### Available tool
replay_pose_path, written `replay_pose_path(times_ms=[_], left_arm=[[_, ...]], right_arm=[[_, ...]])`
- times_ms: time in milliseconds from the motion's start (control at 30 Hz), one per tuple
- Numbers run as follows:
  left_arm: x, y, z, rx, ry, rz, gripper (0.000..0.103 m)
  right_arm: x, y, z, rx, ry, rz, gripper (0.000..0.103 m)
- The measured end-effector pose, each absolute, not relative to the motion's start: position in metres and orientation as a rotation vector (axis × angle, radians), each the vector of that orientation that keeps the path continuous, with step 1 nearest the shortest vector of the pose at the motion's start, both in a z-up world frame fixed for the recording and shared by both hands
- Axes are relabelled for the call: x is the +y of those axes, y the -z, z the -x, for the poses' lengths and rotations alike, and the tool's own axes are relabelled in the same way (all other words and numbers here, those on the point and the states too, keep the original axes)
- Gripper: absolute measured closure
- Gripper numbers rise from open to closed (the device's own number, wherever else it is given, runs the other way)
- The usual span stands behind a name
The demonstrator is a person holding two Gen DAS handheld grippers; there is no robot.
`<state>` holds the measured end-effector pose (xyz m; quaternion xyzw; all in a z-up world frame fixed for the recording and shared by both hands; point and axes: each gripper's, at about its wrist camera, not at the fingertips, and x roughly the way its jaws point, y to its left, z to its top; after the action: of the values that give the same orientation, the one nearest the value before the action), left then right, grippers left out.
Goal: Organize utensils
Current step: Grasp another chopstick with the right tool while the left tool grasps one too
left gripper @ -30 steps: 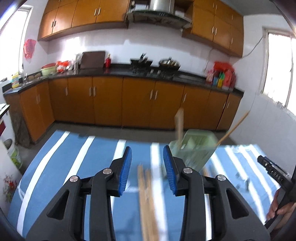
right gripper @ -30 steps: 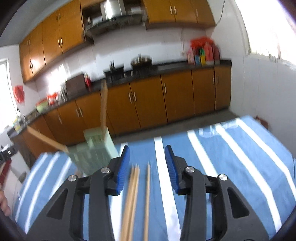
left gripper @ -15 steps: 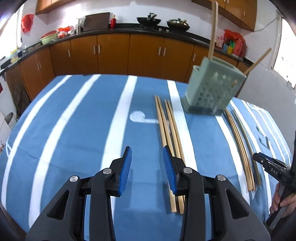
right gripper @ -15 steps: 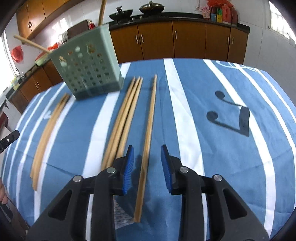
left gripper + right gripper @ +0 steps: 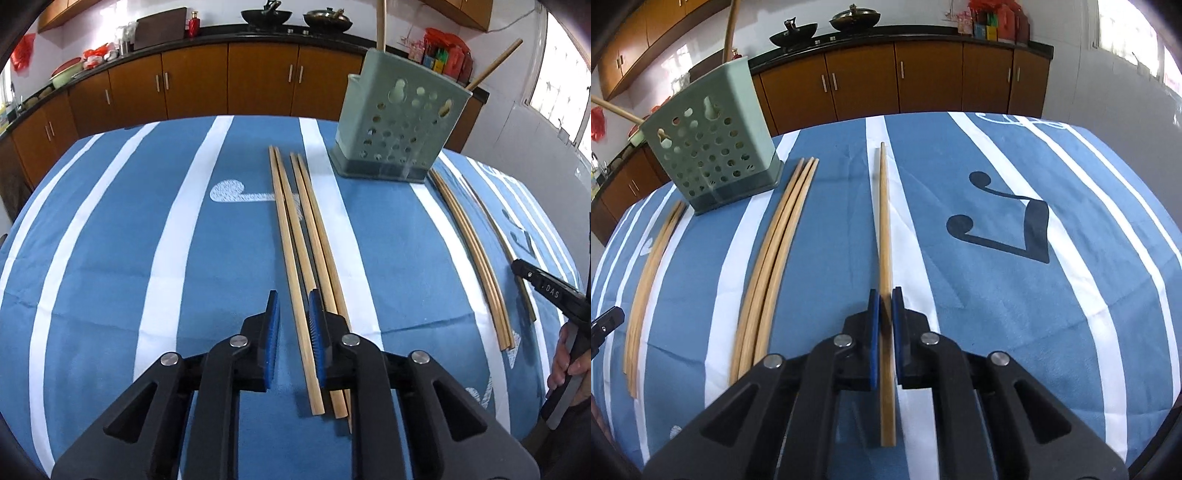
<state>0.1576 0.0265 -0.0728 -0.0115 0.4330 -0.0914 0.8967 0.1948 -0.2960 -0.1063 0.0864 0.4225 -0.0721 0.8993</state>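
On the blue striped cloth (image 5: 110, 258), my left gripper (image 5: 293, 295) straddles the leftmost chopstick (image 5: 284, 221) of a group of several. Its jaws are closing, and the left pad still stands clear of the stick. My right gripper (image 5: 885, 291) is shut on a single chopstick (image 5: 884, 221) that lies along a white stripe. The green perforated holder (image 5: 399, 125) (image 5: 713, 147) stands upright farther back, with two chopsticks (image 5: 495, 62) (image 5: 730, 26) leaning out of it.
Three chopsticks (image 5: 775, 258) lie between the holder and the single one; the same bundle (image 5: 476, 251) shows right of the holder. A person's hand (image 5: 569, 354) grips the right tool. Kitchen cabinets (image 5: 258, 81) stand beyond the table.
Both grippers have come down to the cloth and tipped downward. The right jaws have closed onto the single chopstick. The left jaws have narrowed around the leftmost chopstick.
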Motion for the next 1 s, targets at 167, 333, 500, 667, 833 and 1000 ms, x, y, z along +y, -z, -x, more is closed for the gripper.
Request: replay_pose_path(times_ms=[167, 333, 500, 667, 833, 1000], left_arm=[[0.025, 0.080, -0.160, 0.916, 0.181, 0.016, 0.088], [0.018, 0.083, -0.161, 0.910, 0.159, -0.020, 0.088], [0.019, 0.083, -0.163, 0.904, 0.138, -0.023, 0.096], [0.037, 0.082, -0.173, 0.908, 0.083, -0.004, 0.096], [0.060, 0.082, -0.186, 0.897, 0.036, 0.022, 0.096], [0.063, 0.084, -0.188, 0.877, 0.040, 0.023, 0.096]], right_arm=[[-0.296, 0.106, -0.193, 0.873, 0.145, -0.173, 0.095], [-0.294, 0.104, -0.193, 0.882, 0.133, -0.167, 0.094], [-0.291, 0.104, -0.190, 0.879, 0.123, -0.145, 0.093], [-0.291, 0.104, -0.192, 0.878, 0.119, -0.130, 0.095], [-0.294, 0.105, -0.201, 0.873, 0.140, -0.120, 0.095], [-0.297, 0.106, -0.209, 0.865, 0.162, -0.116, 0.095]])
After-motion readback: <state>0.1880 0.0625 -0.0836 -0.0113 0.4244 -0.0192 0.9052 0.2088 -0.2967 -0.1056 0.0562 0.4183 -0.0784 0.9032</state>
